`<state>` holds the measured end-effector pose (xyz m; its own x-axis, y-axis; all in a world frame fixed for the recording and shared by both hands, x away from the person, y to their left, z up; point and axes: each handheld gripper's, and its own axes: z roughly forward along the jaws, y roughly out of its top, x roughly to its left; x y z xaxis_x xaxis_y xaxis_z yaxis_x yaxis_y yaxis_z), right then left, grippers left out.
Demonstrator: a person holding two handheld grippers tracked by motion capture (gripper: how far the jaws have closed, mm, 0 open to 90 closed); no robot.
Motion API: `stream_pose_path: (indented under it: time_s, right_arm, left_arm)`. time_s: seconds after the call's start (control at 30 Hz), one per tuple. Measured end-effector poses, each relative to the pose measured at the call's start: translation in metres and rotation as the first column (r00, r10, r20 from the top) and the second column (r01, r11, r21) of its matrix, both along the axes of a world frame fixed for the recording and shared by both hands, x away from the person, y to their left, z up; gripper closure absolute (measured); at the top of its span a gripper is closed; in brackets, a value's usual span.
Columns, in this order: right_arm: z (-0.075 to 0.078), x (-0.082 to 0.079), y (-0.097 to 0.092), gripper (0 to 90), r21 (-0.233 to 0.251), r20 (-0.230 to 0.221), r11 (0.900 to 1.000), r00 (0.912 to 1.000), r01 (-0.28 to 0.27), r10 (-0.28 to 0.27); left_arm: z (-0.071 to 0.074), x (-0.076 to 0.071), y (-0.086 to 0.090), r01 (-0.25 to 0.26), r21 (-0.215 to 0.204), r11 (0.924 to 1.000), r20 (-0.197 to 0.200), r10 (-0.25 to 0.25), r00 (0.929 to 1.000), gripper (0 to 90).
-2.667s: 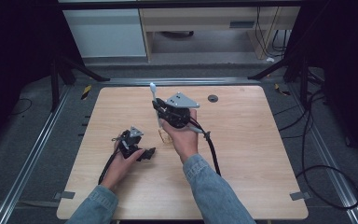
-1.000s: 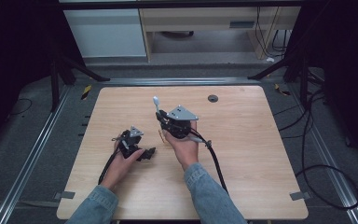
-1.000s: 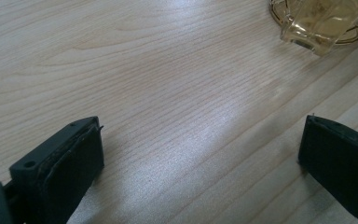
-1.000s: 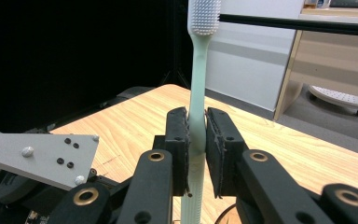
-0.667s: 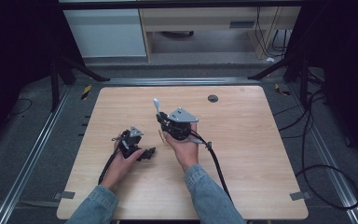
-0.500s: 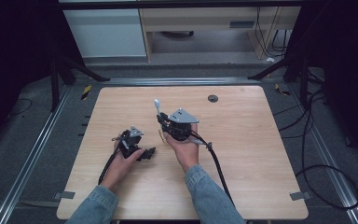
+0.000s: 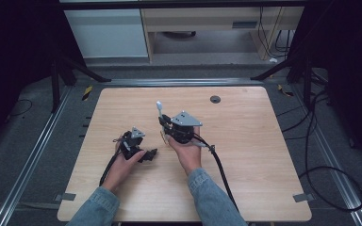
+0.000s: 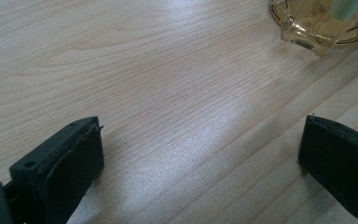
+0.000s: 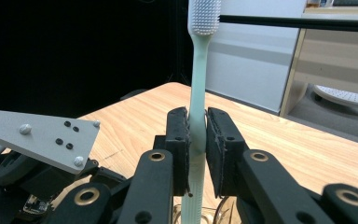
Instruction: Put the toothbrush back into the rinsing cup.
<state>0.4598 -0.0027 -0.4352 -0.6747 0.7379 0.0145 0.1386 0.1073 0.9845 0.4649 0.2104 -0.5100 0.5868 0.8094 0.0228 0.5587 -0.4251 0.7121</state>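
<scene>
A pale wood-grain table with rounded corners stands on dark floor, a small dark disc near its far edge. The right gripper pinches a slim mint-green toothbrush by its handle, the white bristle head upright above the jaws. The brush's lower end dips into a clear yellowish glass. The left gripper rests low over bare wood, its black jaws spread wide apart.
</scene>
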Motion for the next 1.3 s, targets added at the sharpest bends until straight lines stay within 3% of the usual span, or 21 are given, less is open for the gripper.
stream_pose_path:
  time_s: [1.3]
  right_arm:
    - [-0.016,-0.002,0.000,79.5,0.032,0.021,0.9994,0.9997,-0.012,0.012]
  left_arm:
    - [0.000,0.000,0.000,-0.001,-0.002,1.0000,-0.002,0.001,1.0000,0.0]
